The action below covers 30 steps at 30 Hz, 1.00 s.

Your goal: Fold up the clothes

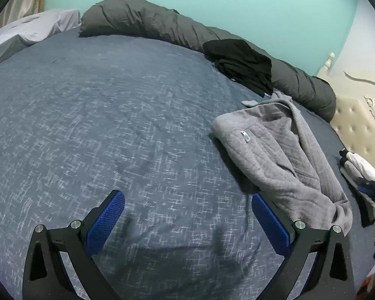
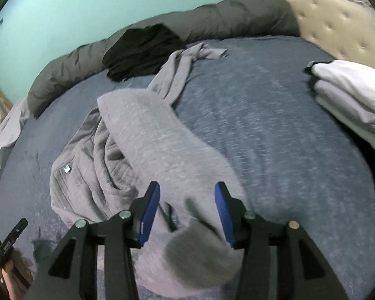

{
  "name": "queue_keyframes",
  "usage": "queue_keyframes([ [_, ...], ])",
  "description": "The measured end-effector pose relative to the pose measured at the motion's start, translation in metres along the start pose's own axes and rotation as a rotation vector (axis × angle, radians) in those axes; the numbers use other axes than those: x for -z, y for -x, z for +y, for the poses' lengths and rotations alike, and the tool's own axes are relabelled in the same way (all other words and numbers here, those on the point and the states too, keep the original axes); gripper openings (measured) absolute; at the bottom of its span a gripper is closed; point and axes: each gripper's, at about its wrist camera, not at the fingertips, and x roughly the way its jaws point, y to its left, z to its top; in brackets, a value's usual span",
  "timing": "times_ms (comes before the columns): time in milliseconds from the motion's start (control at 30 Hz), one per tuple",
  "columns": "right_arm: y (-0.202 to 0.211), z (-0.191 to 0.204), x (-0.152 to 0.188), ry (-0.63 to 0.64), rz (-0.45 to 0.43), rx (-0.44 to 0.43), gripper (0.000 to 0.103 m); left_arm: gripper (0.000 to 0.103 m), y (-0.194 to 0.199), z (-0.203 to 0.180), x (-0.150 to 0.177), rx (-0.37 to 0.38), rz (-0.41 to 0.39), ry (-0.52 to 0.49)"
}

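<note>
In the left wrist view, the left gripper (image 1: 187,207) had its fingers spread wide with only the blue bed cover (image 1: 100,115) between them. The grey robe (image 1: 282,155) lay to the right, its edge just beside the right finger.

In the right wrist view, the right gripper (image 2: 187,200) hung over the grey robe (image 2: 147,135). Its fingers stood partly apart, not pinching. The robe's sleeve lay between and under them.

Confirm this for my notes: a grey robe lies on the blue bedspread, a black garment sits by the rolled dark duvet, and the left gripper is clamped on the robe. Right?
Not quite. The left gripper is open over bare blue bedspread, gripping nothing, as the left wrist view shows. The grey robe, black garment and rolled dark duvet are as stated.
</note>
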Motion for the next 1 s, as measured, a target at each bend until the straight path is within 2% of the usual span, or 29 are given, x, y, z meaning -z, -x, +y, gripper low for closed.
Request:
queue_keyframes([
  [200, -0.038, 0.034, -0.024, 0.080, 0.025, -0.018, 0.050, 0.103, -0.016, -0.004, -0.001, -0.014, 0.035, -0.001],
  [300, -0.056, 0.056, -0.039, 0.137, 0.018, -0.068, 0.051, 0.103, -0.019, -0.005, 0.000, -0.025, 0.035, -0.004],
  [367, -0.067, 0.071, -0.048, 0.186, 0.011, -0.052, 0.051, 0.103, -0.020, -0.005, 0.000, -0.029, 0.035, -0.008],
  [533, -0.104, 0.093, -0.063, 0.247, 0.071, 0.024, 0.050, 0.103, -0.022, -0.002, 0.001, -0.027, 0.045, -0.007],
  [567, -0.110, 0.096, -0.063, 0.263, 0.079, 0.037, 0.043, 0.103, -0.023, -0.002, 0.001, -0.029, 0.045, -0.005],
  [600, -0.113, 0.096, -0.063, 0.267, 0.082, 0.049, 0.025, 0.103, -0.024, -0.001, 0.000, -0.028, 0.045, -0.003],
  [667, -0.117, 0.093, -0.063, 0.257, 0.086, 0.061, 0.013, 0.103, -0.025, 0.000, 0.000, -0.026, 0.048, -0.001],
  [700, -0.115, 0.090, -0.063, 0.247, 0.079, 0.060, 0.008, 0.103, -0.026, 0.000, 0.000, -0.027, 0.049, -0.001],
  [767, -0.107, 0.084, -0.065, 0.234, 0.050, 0.063, 0.007, 0.103, -0.027, 0.001, 0.000, -0.035, 0.051, -0.005],
  [1000, -0.015, 0.034, -0.073, 0.139, -0.148, 0.078, 0.006, 0.103, -0.022, 0.001, 0.000, -0.050, 0.032, -0.012],
])
